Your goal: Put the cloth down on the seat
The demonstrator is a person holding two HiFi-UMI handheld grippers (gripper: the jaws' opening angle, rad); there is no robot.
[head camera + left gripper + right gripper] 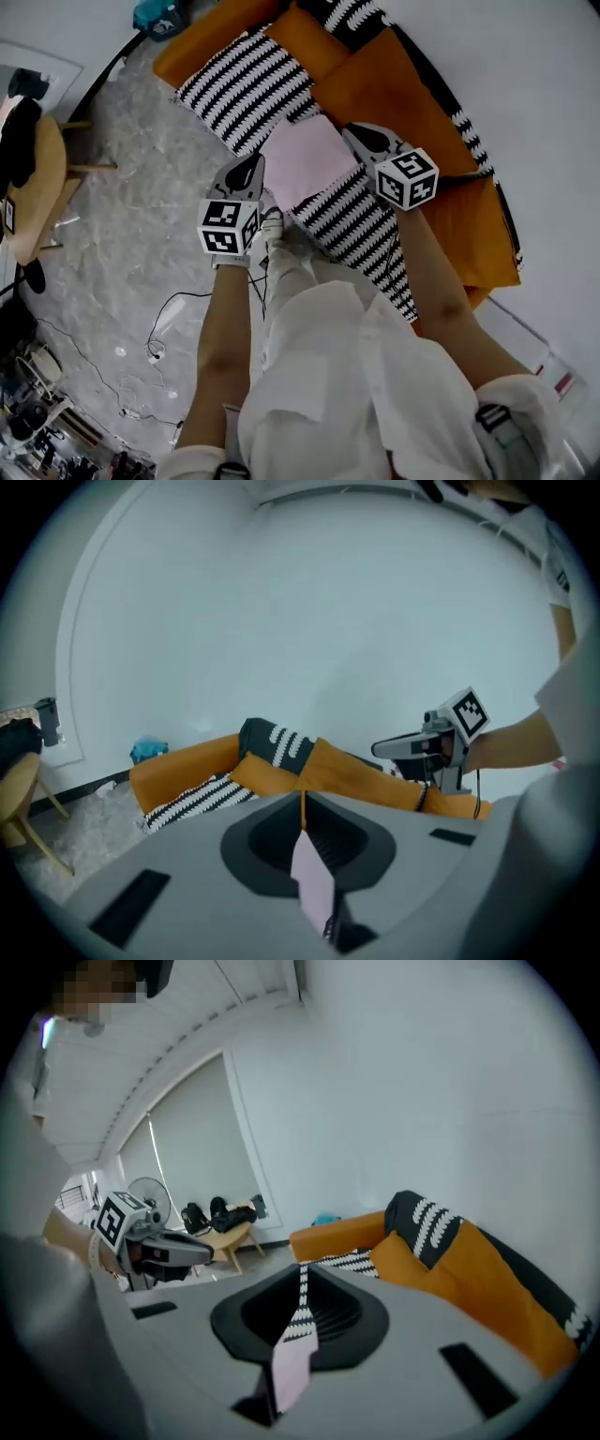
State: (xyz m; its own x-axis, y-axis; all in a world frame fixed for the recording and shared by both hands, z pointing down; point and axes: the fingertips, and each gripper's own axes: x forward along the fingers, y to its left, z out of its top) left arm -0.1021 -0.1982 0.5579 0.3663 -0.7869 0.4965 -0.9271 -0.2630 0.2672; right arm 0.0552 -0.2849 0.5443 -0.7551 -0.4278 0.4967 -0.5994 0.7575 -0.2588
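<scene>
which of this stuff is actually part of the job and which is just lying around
Part of the job: pink cloth, pinched by the left gripper and the right gripper; orange sofa.

Just lying about: striped cushion; wooden table; floor cables; teal object.

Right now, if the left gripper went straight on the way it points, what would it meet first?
The left gripper, shut on the pink cloth, points at the orange cushion in front of the dark striped pillow. That cushion is probably first; depth is hard to judge.
</scene>
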